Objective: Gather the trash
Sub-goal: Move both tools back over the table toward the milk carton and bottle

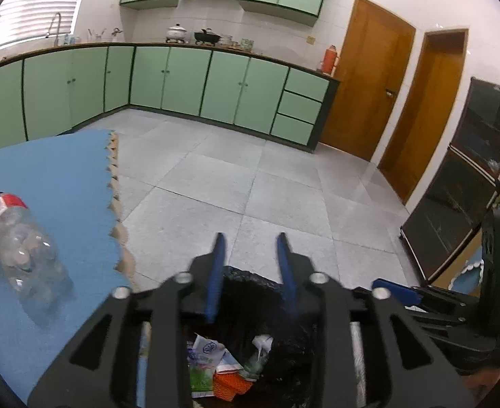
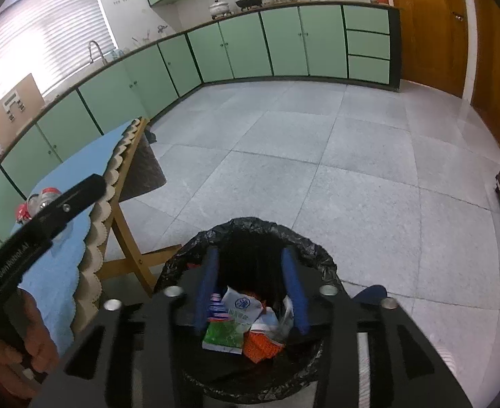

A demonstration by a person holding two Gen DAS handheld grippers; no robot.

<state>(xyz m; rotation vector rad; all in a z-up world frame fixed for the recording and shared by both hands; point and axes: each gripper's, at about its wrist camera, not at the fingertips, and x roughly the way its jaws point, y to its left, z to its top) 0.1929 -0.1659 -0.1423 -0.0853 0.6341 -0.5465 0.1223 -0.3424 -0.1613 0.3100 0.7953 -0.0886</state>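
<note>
Both grippers, left (image 1: 252, 238) and right (image 2: 250, 255), hang spread and empty over one black-lined bin (image 2: 321, 255) holding several wrappers (image 2: 241, 306). One clear bottle (image 1: 25, 255) lies on the blue-covered table (image 1: 63, 170). Grey tiled floor (image 2: 318, 142), green cabinets (image 1: 182, 81).

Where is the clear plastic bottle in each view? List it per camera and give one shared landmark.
Left wrist: the plastic bottle lies on the blue table cover, at far left.
Right wrist: only its red-labelled end shows at left, behind the left gripper's body.
Shared landmark: the black-lined trash bin.
</note>
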